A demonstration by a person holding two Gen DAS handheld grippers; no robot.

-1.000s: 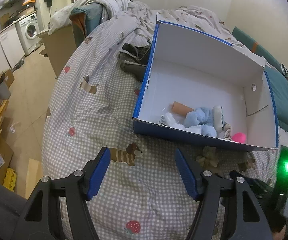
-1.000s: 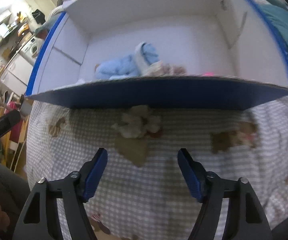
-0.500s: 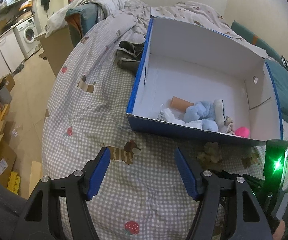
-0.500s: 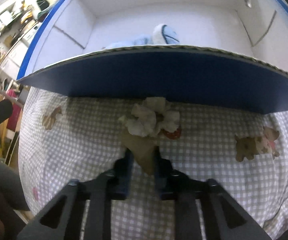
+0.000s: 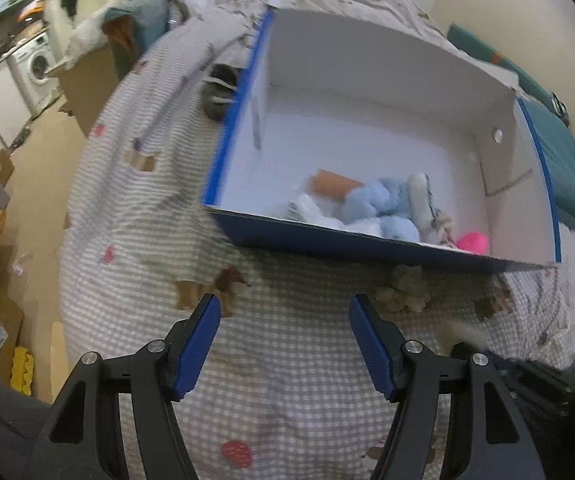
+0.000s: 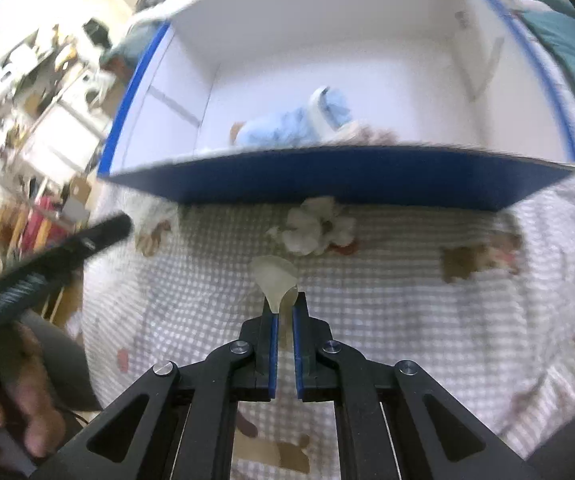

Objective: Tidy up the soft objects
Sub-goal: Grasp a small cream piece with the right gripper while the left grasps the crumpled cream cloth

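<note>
Pinching a pale leaf (image 6: 274, 276), right gripper (image 6: 283, 310) jaws nearly meet; left gripper (image 5: 284, 312) gapes empty.

Right gripper (image 6: 284, 312): a second ago its jaws stood wide apart over the quilt (image 6: 407, 320); now they are pinched together on the stem end of the pale leaf (image 6: 274, 276).
Leaf: earlier it lay flat on the quilt, touching the cream flower (image 6: 315, 226); now it is lifted in the jaws, fanned out above the tips and clear of the flower.
Box (image 6: 339, 178): half a second ago its blue front wall filled the right view and hid most of the inside; now the blue plush (image 6: 291, 130) inside shows again.
Left gripper (image 5: 285, 312): sits nearer the box, which looms larger and blurred in its view.
</note>
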